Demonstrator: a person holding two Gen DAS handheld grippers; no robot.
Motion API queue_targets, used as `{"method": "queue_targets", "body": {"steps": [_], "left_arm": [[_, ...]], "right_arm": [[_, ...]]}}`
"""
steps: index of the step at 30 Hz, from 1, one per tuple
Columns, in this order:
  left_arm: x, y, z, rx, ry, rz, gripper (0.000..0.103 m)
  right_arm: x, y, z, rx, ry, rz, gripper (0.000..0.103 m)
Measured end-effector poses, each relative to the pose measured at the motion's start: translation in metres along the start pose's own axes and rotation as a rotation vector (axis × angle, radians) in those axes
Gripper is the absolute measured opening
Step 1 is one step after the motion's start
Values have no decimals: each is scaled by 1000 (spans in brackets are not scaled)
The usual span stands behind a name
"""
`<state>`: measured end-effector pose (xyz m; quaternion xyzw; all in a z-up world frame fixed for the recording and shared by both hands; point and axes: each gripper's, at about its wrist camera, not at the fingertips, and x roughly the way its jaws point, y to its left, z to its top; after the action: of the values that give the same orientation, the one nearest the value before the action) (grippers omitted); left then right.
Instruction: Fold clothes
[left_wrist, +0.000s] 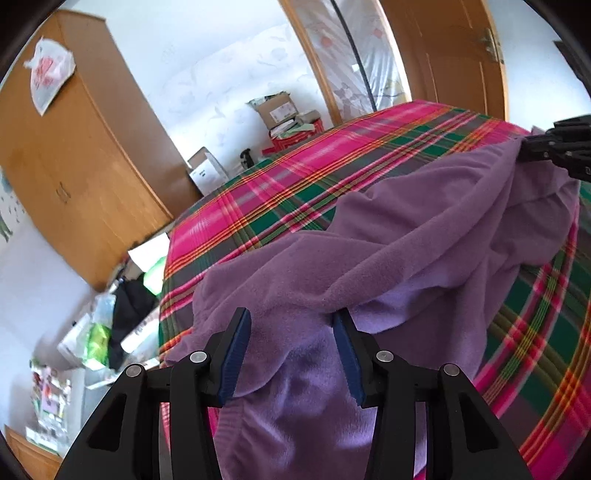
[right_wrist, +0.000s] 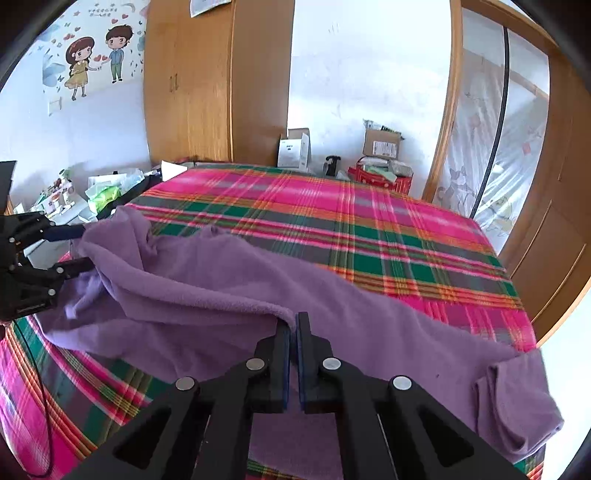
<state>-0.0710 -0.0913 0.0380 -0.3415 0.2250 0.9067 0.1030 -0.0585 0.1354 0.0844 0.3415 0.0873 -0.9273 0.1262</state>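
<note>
A purple fleece garment (right_wrist: 229, 280) lies crumpled across a pink and green plaid bed cover (right_wrist: 351, 221). My right gripper (right_wrist: 294, 318) is shut on a raised fold along the garment's near edge, which it holds slightly above the bed. In the left wrist view the garment (left_wrist: 406, 236) stretches away to that same right gripper (left_wrist: 524, 147), which pinches its far end. My left gripper (left_wrist: 291, 322) has its jaws wide apart, with loose fleece bunched between the blue pads (left_wrist: 236, 350); I see no firm pinch. The right wrist view shows the left gripper (right_wrist: 83, 247) at the garment's left end.
A wooden wardrobe (right_wrist: 207, 81) stands behind the bed. Cardboard boxes (right_wrist: 380, 144) and a red box (right_wrist: 380, 177) sit on the floor by the wall. Cluttered bags and packets (right_wrist: 103, 188) crowd the bed's left side. A wooden door (right_wrist: 554, 206) is on the right.
</note>
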Motion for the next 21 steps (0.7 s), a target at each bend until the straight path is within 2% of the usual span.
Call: {"method": "queue_targets", "body": {"steps": [1, 2, 3, 4, 13, 17, 21], "left_arm": [[0, 0, 1, -5, 0, -7, 30], [0, 1, 3, -8, 3, -8, 25], [0, 1, 5, -9, 5, -6, 13], [0, 1, 7, -13, 5, -2, 11], [4, 23, 30, -116, 1, -13, 8], [14, 34, 38, -157, 14, -19, 8], [27, 48, 49, -205, 27, 5, 7]], "right_arm": [[-1, 0, 3, -6, -5, -5, 3], [-3, -1, 5, -12, -11, -9, 3], [-4, -1, 8, -18, -17, -15, 3], [-5, -1, 12, -23, -24, -23, 3], [-1, 2, 53, -91, -95, -93, 3], [13, 2, 71, -115, -99, -125, 3], [31, 4, 86, -137, -111, -168, 3]]}}
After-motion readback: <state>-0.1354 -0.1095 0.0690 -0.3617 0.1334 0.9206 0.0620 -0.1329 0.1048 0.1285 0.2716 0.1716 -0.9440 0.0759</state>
